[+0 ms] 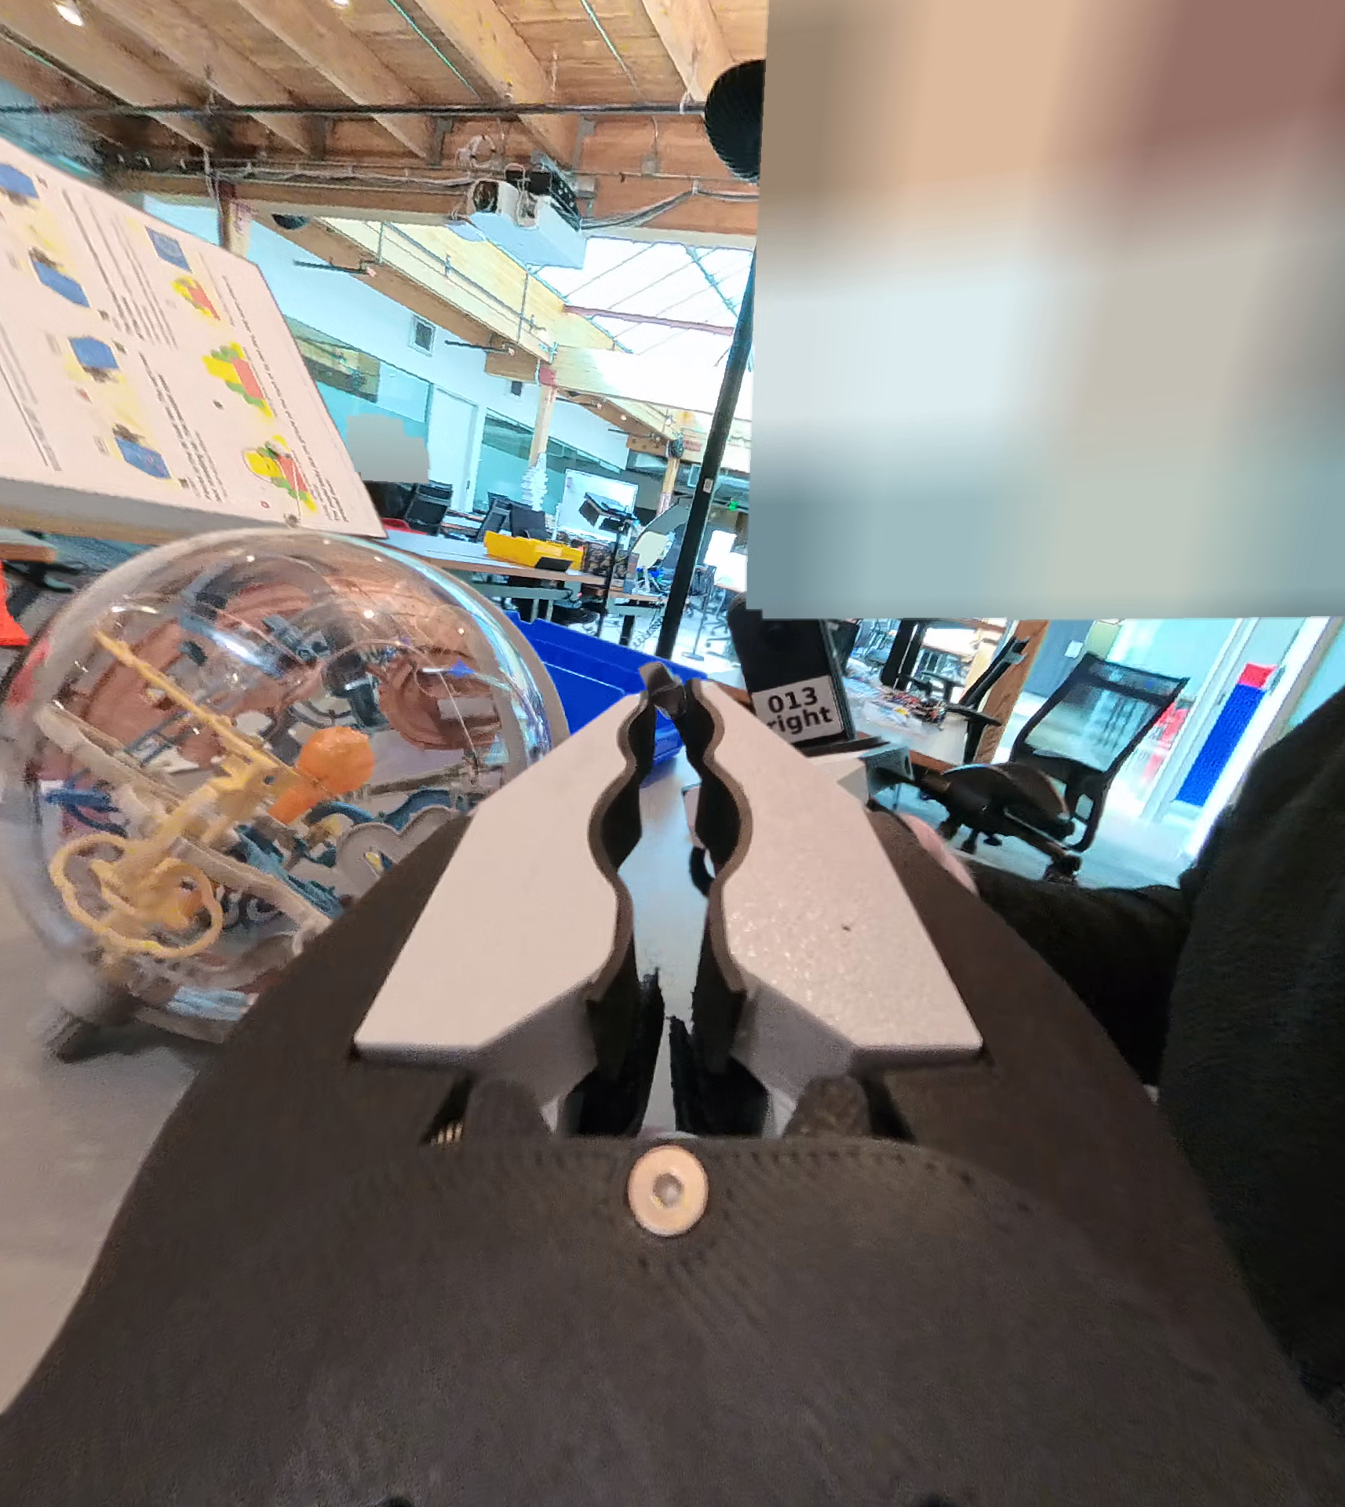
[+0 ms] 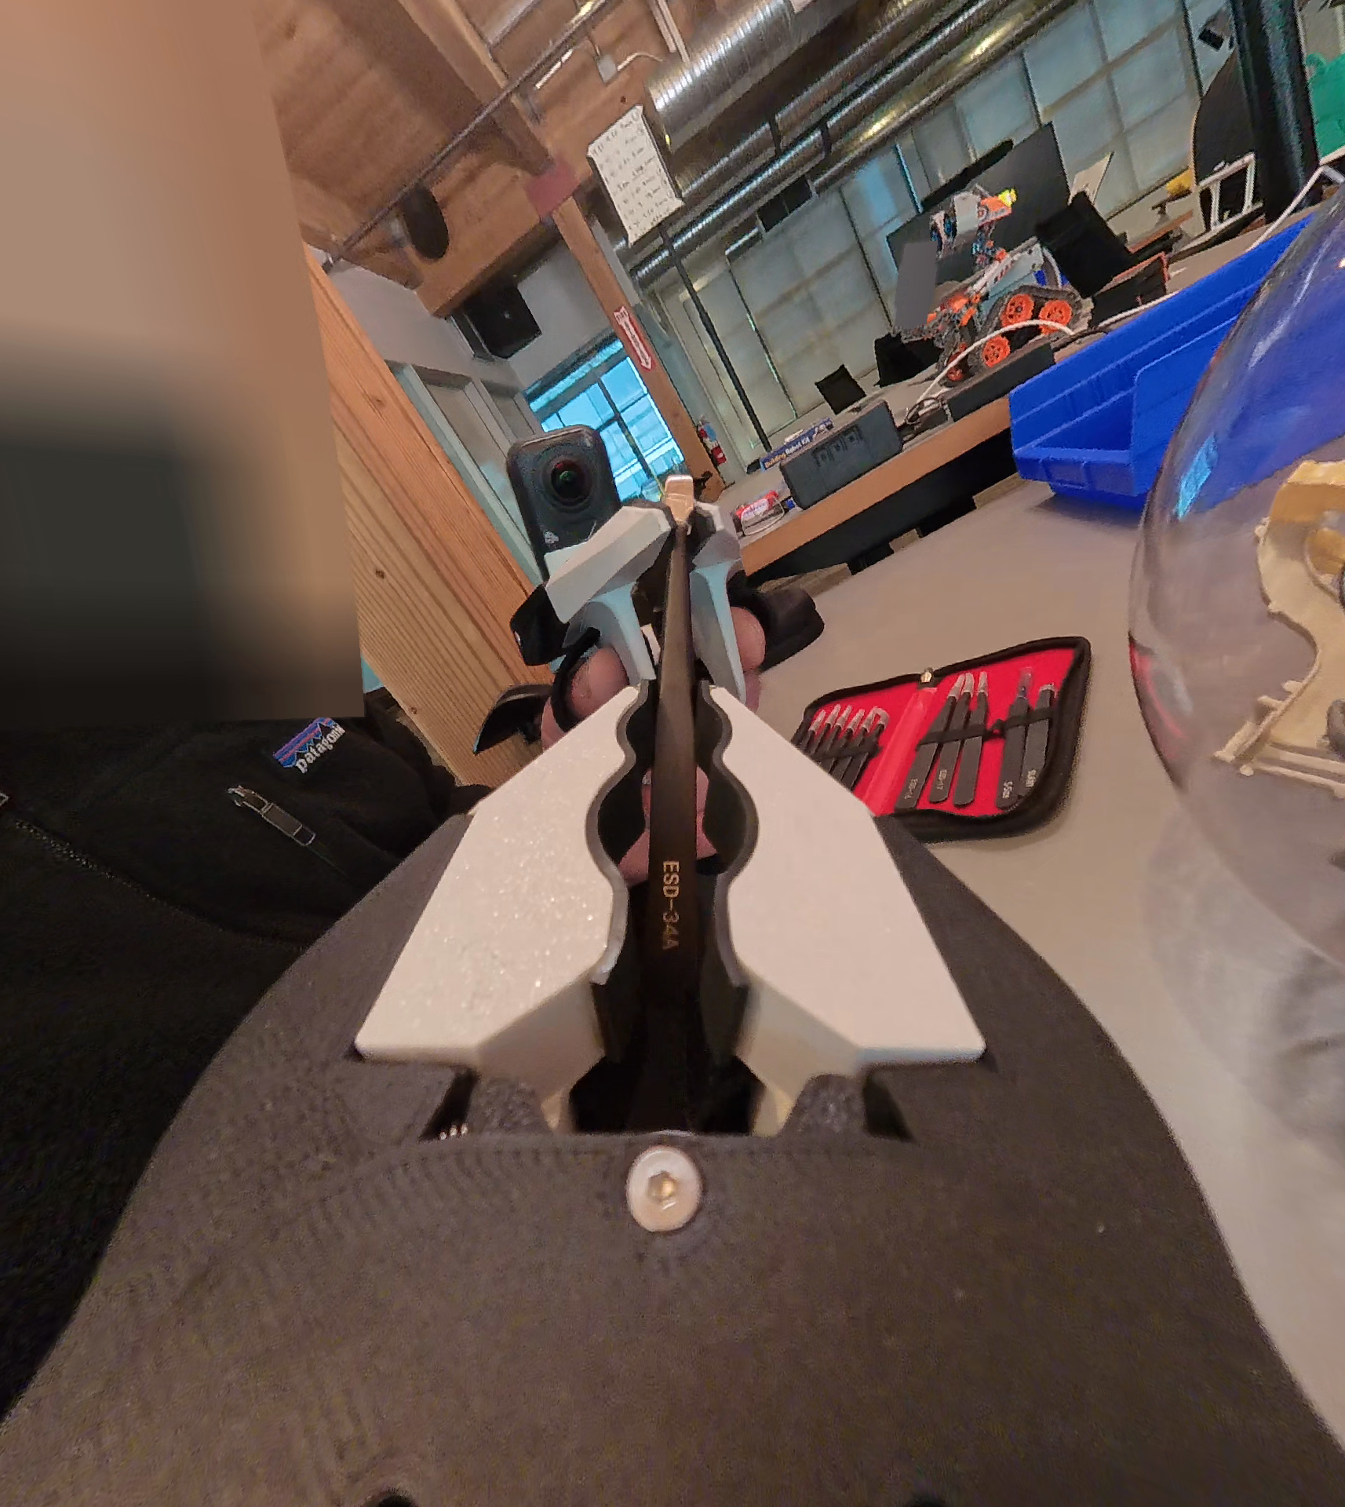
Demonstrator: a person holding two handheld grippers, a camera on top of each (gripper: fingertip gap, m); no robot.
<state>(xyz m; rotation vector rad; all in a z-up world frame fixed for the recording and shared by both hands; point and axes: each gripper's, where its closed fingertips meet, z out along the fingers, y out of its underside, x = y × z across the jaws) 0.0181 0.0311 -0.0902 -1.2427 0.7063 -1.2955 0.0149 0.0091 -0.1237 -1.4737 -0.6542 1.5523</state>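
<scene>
The right tongs [image 2: 673, 718] are clamped on black tweezers [image 2: 673, 652], whose far end the left tongs [image 1: 671, 693] also pinch, above the grey worktop [image 2: 979, 938]; the clear sphere [image 1: 245, 775] stands untouched beside them.

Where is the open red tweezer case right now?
In the right wrist view, the red tweezer case lies open on the grey table, right of the right gripper and left of the clear sphere.

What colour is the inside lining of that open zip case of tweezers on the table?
Red, inside the black open zip case; the right wrist view shows it best.
</scene>
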